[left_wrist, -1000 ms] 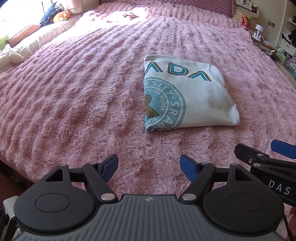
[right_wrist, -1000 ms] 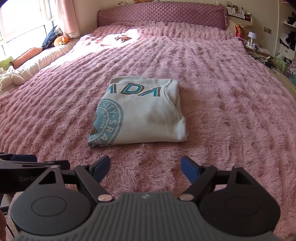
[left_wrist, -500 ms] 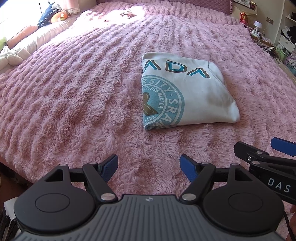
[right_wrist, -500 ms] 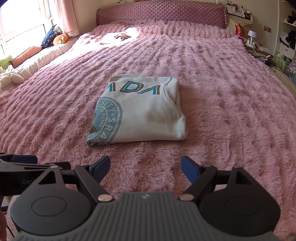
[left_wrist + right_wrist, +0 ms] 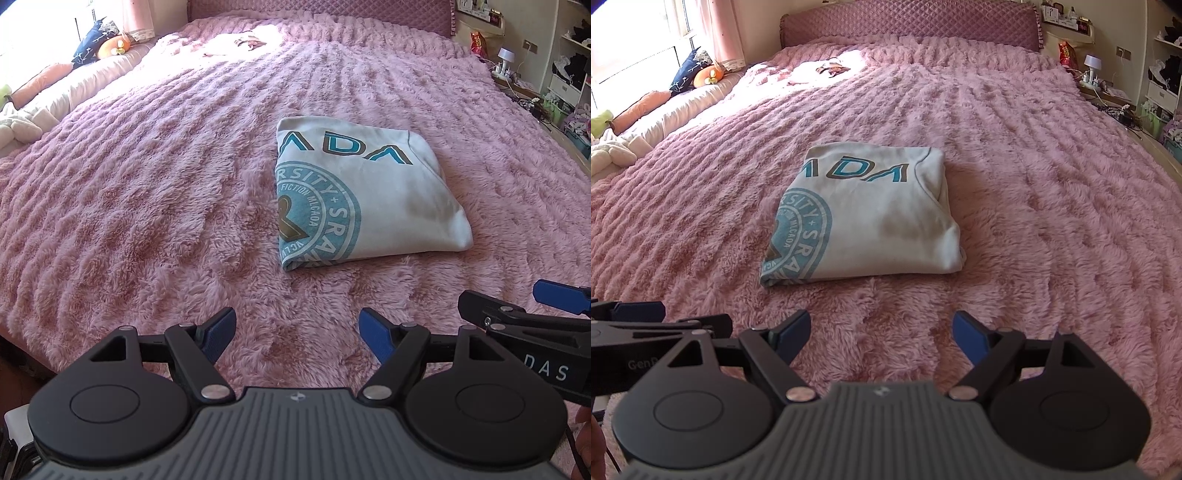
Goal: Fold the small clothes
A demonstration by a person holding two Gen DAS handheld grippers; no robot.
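Pink fluffy bedspread [image 5: 155, 206] covers the whole bed & fills most of both views, ribbed in wavy rows, sun patch at the far end. Quilted pink headboard [image 5: 908, 26] runs across the back. Along the window side, a pale cushioned bench [image 5: 676, 107] w/ a dark blue pillow [image 5: 687, 70], an orange plush [image 5: 708, 75] & a white crumpled cloth [image 5: 609, 151]. Opposite side: bedside shelf clutter, incl. a small white lamp [image 5: 1090, 62]. Folded white shirt [image 5: 364, 192] lies flat near mid-bed, squared into a compact rectangle, teal round print & "ADA" lettering facing up; in the left wrist view it's ahead & a bit to the right, in the right wrist view ahead & a bit to the left [image 5: 864, 218]. Neither tool touches it; bare bedspread between the shirt & both sets of fingers. Left gripper [image 5: 297, 334] sits low near the bed's near edge, blue pads spread wide, nothing between them. Right gripper [image 5: 881, 332] likewise spread wide & empty, just beside the left one; each shows at the edge of the other's view. A small brownish item [image 5: 831, 68] lies in the sun patch far off, too small to ID.
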